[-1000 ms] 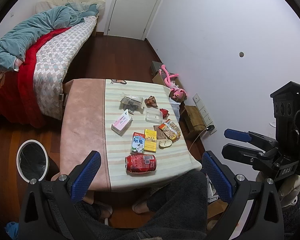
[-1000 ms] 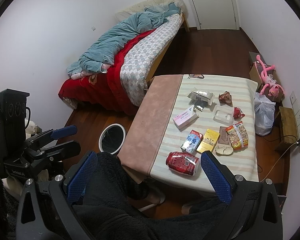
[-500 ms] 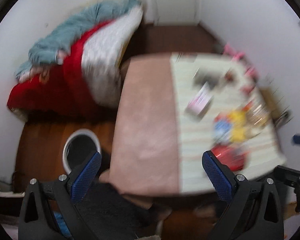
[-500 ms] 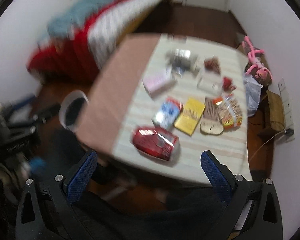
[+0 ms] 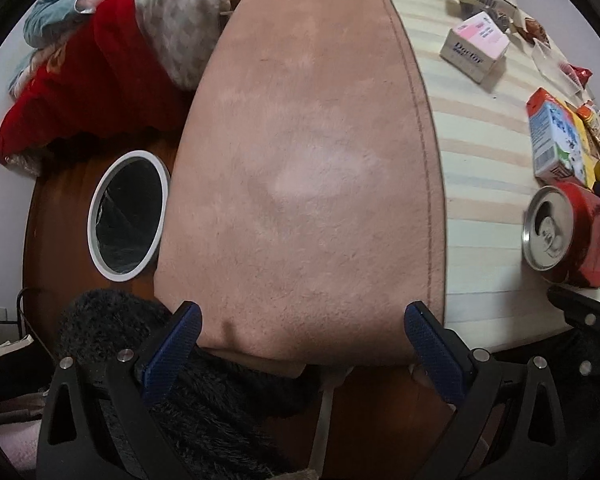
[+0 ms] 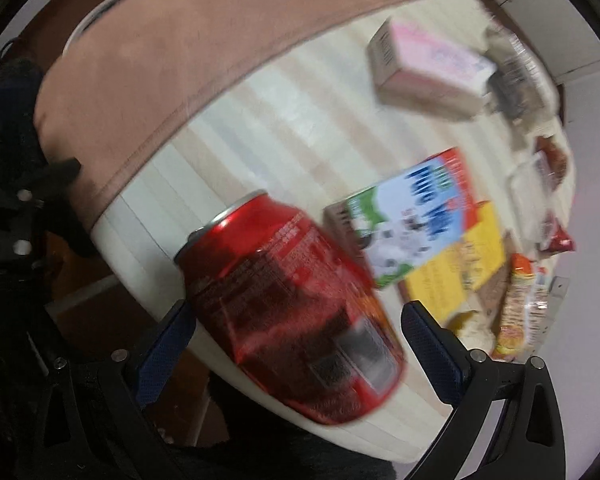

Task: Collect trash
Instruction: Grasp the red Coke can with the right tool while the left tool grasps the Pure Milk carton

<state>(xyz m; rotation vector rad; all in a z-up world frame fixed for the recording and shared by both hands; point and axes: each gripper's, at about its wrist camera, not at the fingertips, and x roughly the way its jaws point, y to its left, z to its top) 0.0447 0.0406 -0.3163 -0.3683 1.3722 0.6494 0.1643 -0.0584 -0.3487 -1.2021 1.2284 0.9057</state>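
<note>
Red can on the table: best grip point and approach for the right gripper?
Grip the can mid-body, across its round sides. It lies on its side near the table's front edge, already between the open right gripper fingers. Come in from that edge; avoid the ends.

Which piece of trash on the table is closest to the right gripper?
The red can, lying on its side at the table's near edge, between the right gripper's open fingers. The milk carton and pink box lie farther back.
</note>
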